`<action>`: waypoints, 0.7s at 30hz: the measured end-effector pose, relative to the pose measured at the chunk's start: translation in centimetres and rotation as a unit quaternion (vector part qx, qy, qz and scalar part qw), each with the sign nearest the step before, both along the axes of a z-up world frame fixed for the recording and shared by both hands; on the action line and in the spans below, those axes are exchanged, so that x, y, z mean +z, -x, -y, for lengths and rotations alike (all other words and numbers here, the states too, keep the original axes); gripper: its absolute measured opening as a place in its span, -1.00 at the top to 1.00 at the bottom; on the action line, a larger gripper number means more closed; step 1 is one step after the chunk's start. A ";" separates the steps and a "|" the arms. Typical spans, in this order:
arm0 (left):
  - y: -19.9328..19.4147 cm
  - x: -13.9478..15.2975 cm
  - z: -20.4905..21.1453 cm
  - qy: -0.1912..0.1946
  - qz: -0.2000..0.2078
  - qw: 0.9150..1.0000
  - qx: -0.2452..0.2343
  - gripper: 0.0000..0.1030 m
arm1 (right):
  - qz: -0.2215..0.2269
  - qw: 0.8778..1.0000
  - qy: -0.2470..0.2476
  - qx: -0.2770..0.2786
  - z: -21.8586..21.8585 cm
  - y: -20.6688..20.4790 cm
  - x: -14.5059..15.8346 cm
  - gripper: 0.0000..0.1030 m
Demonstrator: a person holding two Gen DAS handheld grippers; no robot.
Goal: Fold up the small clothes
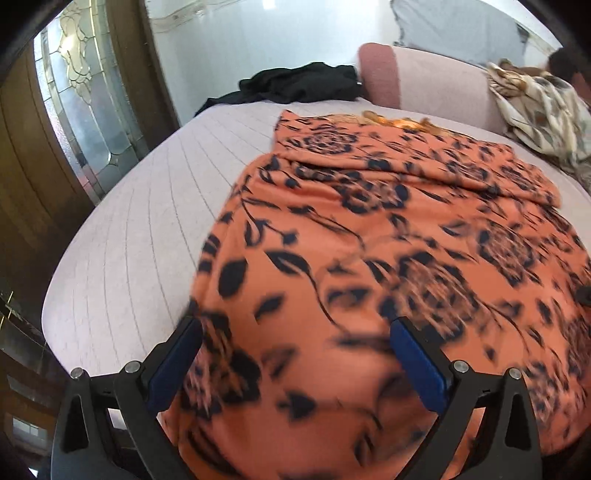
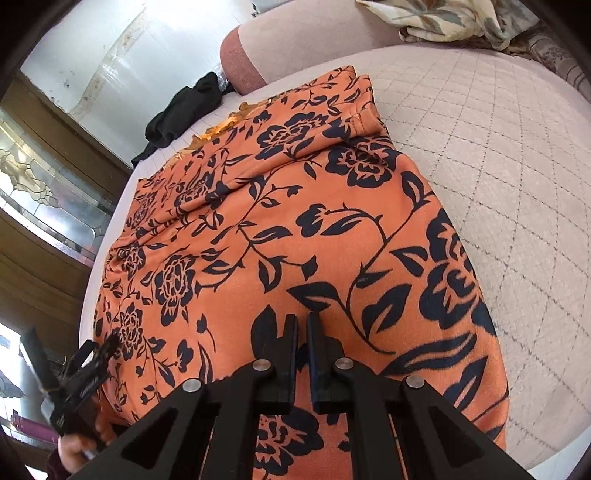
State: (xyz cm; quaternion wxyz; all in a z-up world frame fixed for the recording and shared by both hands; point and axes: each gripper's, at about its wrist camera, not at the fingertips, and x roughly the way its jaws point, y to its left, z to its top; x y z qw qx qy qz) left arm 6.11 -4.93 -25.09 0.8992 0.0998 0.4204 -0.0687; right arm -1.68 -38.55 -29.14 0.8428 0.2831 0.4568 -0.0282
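An orange garment with dark floral print (image 1: 369,240) (image 2: 277,221) lies spread on the pale quilted bed (image 1: 129,240) (image 2: 498,147), with a folded layer across its far end. My left gripper (image 1: 291,325) hovers open over the garment's near left edge, and its blue pads (image 1: 417,362) stand wide apart with nothing pinched. My right gripper (image 2: 303,317) is shut at the garment's near part, tips down on the cloth, and a thin strip of orange shows between the pads. The left gripper (image 2: 92,354), held by a hand (image 2: 74,450), appears at the lower left of the right wrist view.
A black garment (image 1: 303,85) (image 2: 184,107) lies crumpled at the bed's far left. A pink bolster (image 1: 424,81) (image 2: 295,44) lines the far edge, with a cream patterned cloth (image 1: 535,107) (image 2: 443,18) beside it. A wooden door with leaded glass (image 1: 74,92) stands left of the bed.
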 end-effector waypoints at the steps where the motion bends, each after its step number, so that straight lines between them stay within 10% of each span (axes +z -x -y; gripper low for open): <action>1: 0.7 0.3 0.2 0.001 0.003 1.000 -0.004 -0.96 | 0.005 1.000 0.002 0.000 -0.2 0.4 0.0 0.85; 16: 5.5 6.8 2.1 0.020 0.074 0.996 -0.036 -0.96 | 0.011 0.998 -0.055 0.011 -1.7 7.2 -0.6 0.79; 21: 5.7 7.9 1.9 0.025 0.081 0.996 -0.031 -0.96 | 0.038 0.996 -0.072 0.020 -2.6 7.4 0.7 -0.47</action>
